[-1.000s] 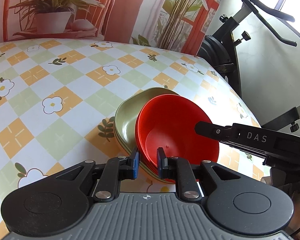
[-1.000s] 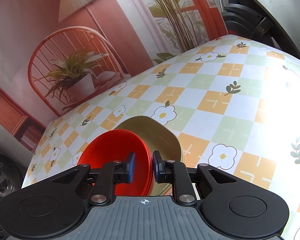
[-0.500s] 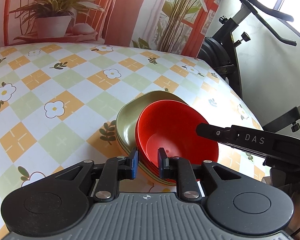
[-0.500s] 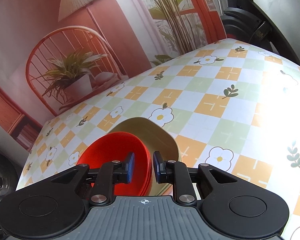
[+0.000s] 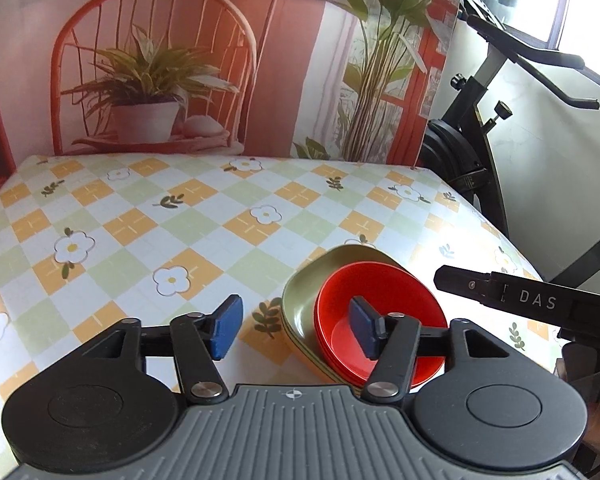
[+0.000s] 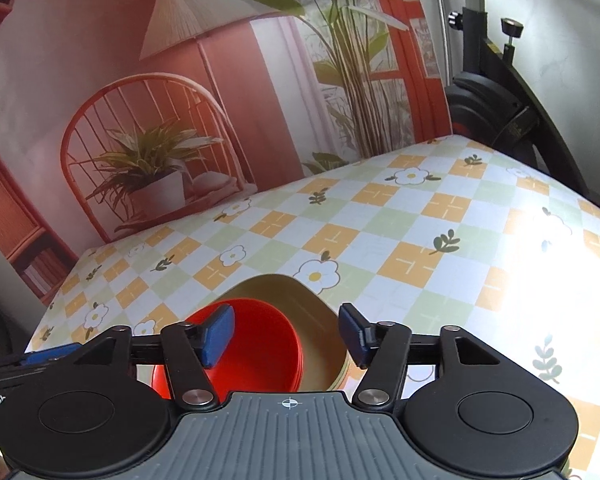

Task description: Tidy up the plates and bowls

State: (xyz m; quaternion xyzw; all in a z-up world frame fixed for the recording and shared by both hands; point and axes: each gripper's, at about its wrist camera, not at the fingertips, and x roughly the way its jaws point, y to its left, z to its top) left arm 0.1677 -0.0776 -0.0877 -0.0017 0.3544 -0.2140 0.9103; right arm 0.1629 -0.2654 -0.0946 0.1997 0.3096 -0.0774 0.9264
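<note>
Red bowls (image 5: 380,308): stacked, at least three rims visible; exact count uncertain.
Green plates (image 5: 300,300): stacked under the red bowls, at least two edges visible.
Stacks on counter (image 5: 140,220): one.
Grippers: two, left gripper (image 5: 296,326) and right gripper (image 6: 286,334).

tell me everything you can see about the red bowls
The red bowls are round, glossy and plastic-looking, several nested upright in one stack; the layered rims show at the side. The stack sits inside the olive-green plates, toward one side rather than centred, on the checked floral tablecloth. The left gripper and right gripper are both open; neither clamps a rim.
</note>
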